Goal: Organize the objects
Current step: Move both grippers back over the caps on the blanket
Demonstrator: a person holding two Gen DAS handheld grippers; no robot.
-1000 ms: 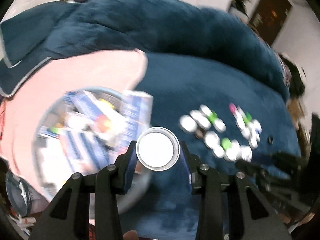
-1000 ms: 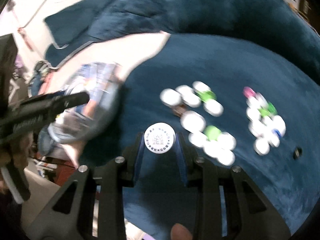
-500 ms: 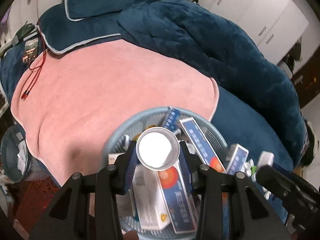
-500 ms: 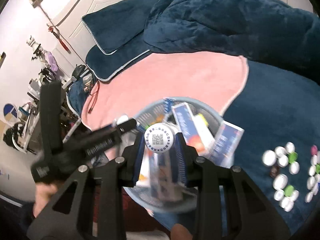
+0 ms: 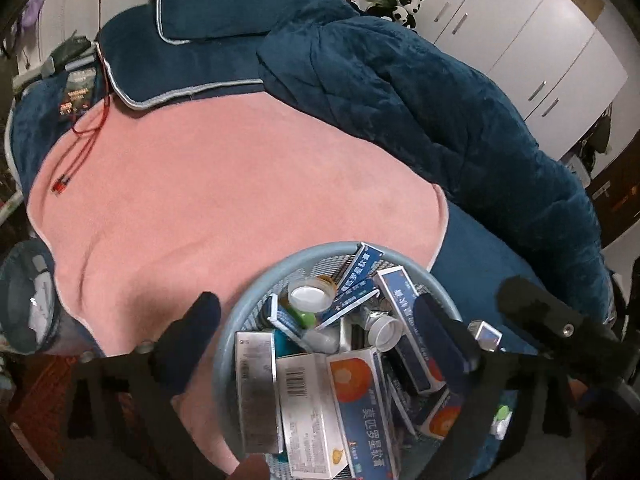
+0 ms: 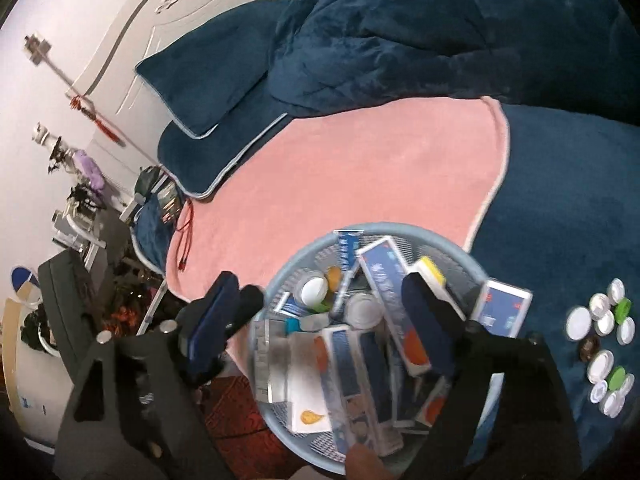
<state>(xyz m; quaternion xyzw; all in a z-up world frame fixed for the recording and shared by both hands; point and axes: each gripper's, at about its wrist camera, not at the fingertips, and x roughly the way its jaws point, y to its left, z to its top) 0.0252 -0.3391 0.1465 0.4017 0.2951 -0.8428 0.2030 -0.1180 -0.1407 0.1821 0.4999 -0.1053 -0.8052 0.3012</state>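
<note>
— Baskets first: where does the round pale-blue mesh basket (image 5: 256, 300) sit, and what is in it?

— It rests at the near edge of the bed, partly on the pink fleece blanket (image 5: 224, 184), and it is heaped with blue-and-white medicine boxes (image 5: 362, 404) and a few small white-capped jars (image 5: 310, 294).

— And the two claws?

— Both hang right over the basket. The left gripper (image 5: 320, 334) has its jaws opening, spread wide with nothing pinched between them. The right gripper (image 6: 320, 312) is opening too, and its pads press on nothing; the pile lies below the gap.

— So which step is this?

— It looks like the drop into the basket, with each claw letting go. More items wait: a cluster of loose white and green bottle caps and jars (image 6: 604, 340) lies on the dark-blue plush cover (image 6: 560, 200), well to the right of the basket.

— The next move, then?

— Probably a swing right to that cluster, with narrow, careful pinches, since the pieces are small and touch one another.

— The room?

— A bedroom: dark-blue piped pillows (image 6: 208, 80) at the far side, white wardrobe doors (image 5: 532, 40), toy pandas (image 5: 404, 6) on top of the bedding.
</note>
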